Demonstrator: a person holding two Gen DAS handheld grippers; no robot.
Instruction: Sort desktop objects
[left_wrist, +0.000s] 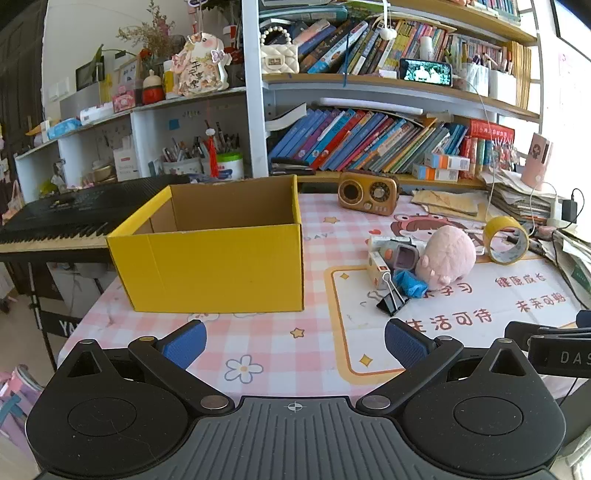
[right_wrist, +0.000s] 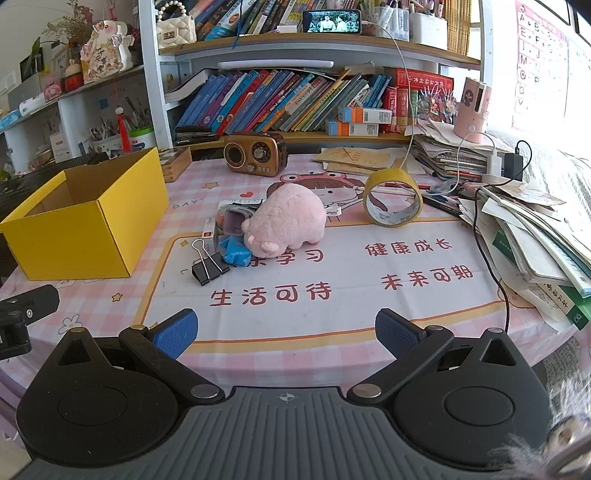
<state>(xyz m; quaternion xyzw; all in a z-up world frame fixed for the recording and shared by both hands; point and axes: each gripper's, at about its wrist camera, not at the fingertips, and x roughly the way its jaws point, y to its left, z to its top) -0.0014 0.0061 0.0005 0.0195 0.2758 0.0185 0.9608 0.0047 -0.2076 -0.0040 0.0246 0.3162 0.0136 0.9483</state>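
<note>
Sorting hasn't started — yellow box (left_wrist: 218, 266) sits empty. Pink plush (right_wrist: 286, 219), binder clip (right_wrist: 207, 266) and tape roll (right_wrist: 392, 201) wait on the mat beside it; my left gripper (left_wrist: 293, 345) and right gripper (right_wrist: 284, 334) gape wide, holding nothing.

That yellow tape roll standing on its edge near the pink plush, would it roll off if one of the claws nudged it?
Probably. The tape roll stands tilted on its rim, so a sideways nudge would likely roll it or tip it flat. It looks like a stiff hollow ring, probably light. Its glossy outer face may be a little slippery.
</note>
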